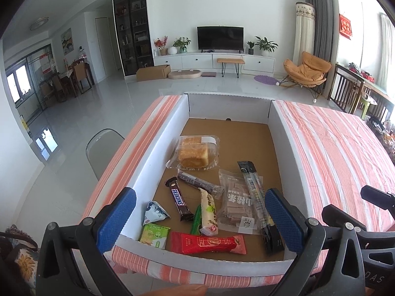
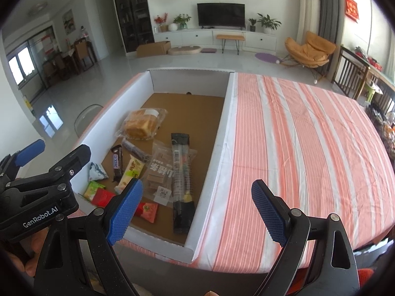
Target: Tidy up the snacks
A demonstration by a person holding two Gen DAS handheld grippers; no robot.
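Both grippers hang with their blue-padded jaws spread wide and nothing between them: the left gripper [image 1: 200, 218] above the near end of a shallow white-walled cardboard tray with a brown floor [image 1: 158, 153], the right gripper [image 2: 197, 209] over the tray's right wall and the pink-and-white striped tablecloth [image 2: 296, 135] beside it. Just ahead of the left gripper's left pad [image 1: 116, 218] lie a small blue-and-white triangular pouch [image 1: 155, 213] and, nearer, a green-and-white snack packet [image 1: 154, 236]. Toward the middle sit a brown Snickers bar [image 1: 180, 201], a slim green stick [image 1: 196, 219] touching a pale cream wrapped roll [image 1: 208, 213], and a long red wrapped bar [image 1: 208, 244] along the near wall. Farther ahead rest a dark purple stick pack [image 1: 200, 183] and a clear-bagged golden loaf of bread [image 1: 193, 154]. By the right pad [image 1: 284, 218], a clear packet of brown wafer squares [image 1: 235, 203] lies under a long clear-and-black striped pack [image 1: 256, 197]. All snacks lie inside the tray.
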